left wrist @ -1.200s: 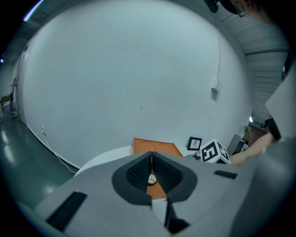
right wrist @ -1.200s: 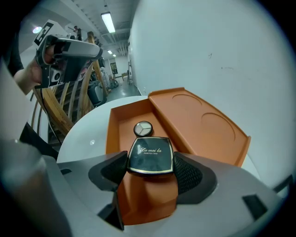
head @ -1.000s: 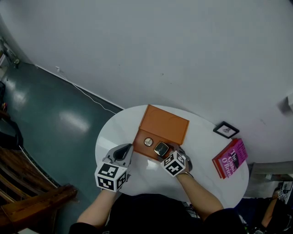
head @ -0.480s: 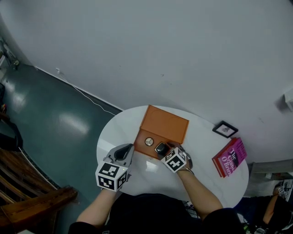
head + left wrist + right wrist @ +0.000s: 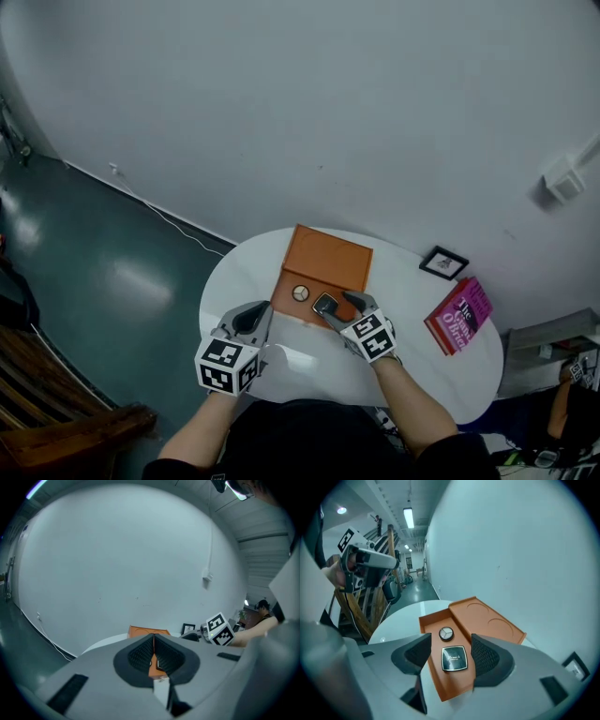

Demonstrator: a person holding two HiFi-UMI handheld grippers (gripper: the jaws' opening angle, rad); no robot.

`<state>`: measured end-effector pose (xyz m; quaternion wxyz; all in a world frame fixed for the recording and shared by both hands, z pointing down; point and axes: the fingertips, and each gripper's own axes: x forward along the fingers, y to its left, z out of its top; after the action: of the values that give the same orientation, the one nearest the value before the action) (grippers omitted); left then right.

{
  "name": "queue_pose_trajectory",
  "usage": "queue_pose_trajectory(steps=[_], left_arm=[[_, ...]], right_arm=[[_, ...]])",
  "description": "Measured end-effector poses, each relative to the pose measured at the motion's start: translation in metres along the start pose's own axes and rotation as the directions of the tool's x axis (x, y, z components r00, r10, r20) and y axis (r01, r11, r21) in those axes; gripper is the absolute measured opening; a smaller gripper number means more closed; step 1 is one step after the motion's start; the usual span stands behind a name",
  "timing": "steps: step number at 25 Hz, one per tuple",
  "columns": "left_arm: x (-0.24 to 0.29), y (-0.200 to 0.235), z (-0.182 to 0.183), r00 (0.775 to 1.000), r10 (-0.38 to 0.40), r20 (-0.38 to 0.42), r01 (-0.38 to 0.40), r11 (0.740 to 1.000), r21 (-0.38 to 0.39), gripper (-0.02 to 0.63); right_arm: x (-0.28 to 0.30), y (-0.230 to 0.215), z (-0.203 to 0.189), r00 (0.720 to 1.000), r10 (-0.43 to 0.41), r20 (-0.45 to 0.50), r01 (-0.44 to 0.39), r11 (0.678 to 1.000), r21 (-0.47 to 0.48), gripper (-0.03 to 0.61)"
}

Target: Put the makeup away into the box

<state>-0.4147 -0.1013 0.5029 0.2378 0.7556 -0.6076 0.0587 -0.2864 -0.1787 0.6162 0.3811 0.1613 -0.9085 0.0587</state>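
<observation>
Since the compact (image 5: 454, 658) looks light, hard and slick, I'd pinch its side edges; right fingers (image 5: 487, 657) open, left fingers (image 5: 140, 656) closed, both empty.

The round white table (image 5: 234, 281) holds an open orange box (image 5: 328, 262). A pink book (image 5: 457, 316) and a small picture frame (image 5: 442, 263) sit near its right edge.

Bare table (image 5: 409, 302) between box (image 5: 284, 306) and book (image 5: 457, 316), open lid (image 5: 328, 261) behind box
</observation>
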Motion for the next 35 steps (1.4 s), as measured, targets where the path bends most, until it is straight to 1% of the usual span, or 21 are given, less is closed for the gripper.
queue_pose_trajectory(steps=[3,6,10,11,12,13,15,18,21,23,25,27,29,31,33,35], left_arm=[[-0.003,-0.014,0.001,0.999,-0.037,0.019,0.037,0.999,0.015,0.015],[-0.004,-0.028,0.008,0.997,-0.063,0.042,0.062,0.998,0.027,0.015],[-0.002,-0.052,0.017,0.995,-0.082,0.063,0.079,0.996,0.045,0.015],[-0.001,-0.059,0.019,0.995,-0.083,0.063,0.080,0.996,0.051,0.015],[0.001,-0.067,0.021,0.994,-0.083,0.064,0.079,0.995,0.056,0.015],[0.004,-0.076,0.024,0.994,-0.082,0.068,0.078,0.995,0.062,0.015],[0.013,-0.096,0.031,0.994,-0.080,0.079,0.074,0.994,0.077,0.015],[0.028,-0.136,0.041,0.993,-0.073,0.095,0.062,0.991,0.119,0.015],[0.048,-0.183,0.051,0.992,-0.055,0.115,0.039,0.989,0.140,0.015],[0.064,-0.219,0.054,0.990,-0.047,0.131,0.029,0.991,0.133,0.015],[0.078,-0.258,0.058,0.988,-0.050,0.146,0.030,0.990,0.135,0.015],[0.090,-0.295,0.060,0.987,-0.064,0.150,0.042,0.988,0.148,0.015],[0.101,-0.325,0.059,0.986,-0.081,0.143,0.057,0.985,0.165,0.015],[0.108,-0.346,0.061,0.986,-0.091,0.143,0.065,0.982,0.177,0.015],[0.110,-0.359,0.070,0.982,-0.096,0.161,0.067,0.982,0.177,0.015],[0.105,-0.370,0.081,0.977,-0.104,0.188,0.069,0.980,0.184,0.015]], right_arm=[[-0.031,0.010,0.023,0.995,-0.007,0.098,0.002,0.999,0.050,0.278],[-0.064,0.017,0.039,0.985,-0.027,0.170,0.018,0.998,0.054,0.275],[-0.106,0.011,0.049,0.967,-0.052,0.249,0.036,0.997,0.069,0.257],[-0.117,0.008,0.050,0.960,-0.059,0.275,0.040,0.996,0.077,0.237],[-0.129,0.003,0.051,0.951,-0.066,0.302,0.042,0.995,0.085,0.196],[-0.142,-0.002,0.051,0.941,-0.071,0.330,0.042,0.995,0.093,0.140],[-0.167,-0.013,0.048,0.917,-0.076,0.392,0.037,0.994,0.105,0.079],[-0.209,-0.029,0.037,0.879,-0.069,0.473,0.023,0.995,0.102,0.054],[-0.258,-0.052,0.015,0.843,-0.043,0.536,0.012,0.998,0.062,0.044],[-0.293,-0.070,-0.006,0.829,-0.024,0.559,0.004,0.999,0.036,0.041],[-0.326,-0.088,-0.027,0.821,0.000,0.570,-0.009,1.000,0.012,0.039],[-0.354,-0.103,-0.046,0.816,0.022,0.577,-0.024,1.000,-0.003,0.037],[-0.377,-0.116,-0.060,0.806,0.024,0.592,-0.027,1.000,-0.005,0.035],[-0.396,-0.128,-0.066,0.786,0.006,0.619,-0.013,1.000,0.008,0.035],[-0.410,-0.135,-0.068,0.766,-0.012,0.643,0.000,1.000,0.018,0.035],[-0.422,-0.137,-0.067,0.754,-0.020,0.656,0.016,1.000,0.012,0.035]])
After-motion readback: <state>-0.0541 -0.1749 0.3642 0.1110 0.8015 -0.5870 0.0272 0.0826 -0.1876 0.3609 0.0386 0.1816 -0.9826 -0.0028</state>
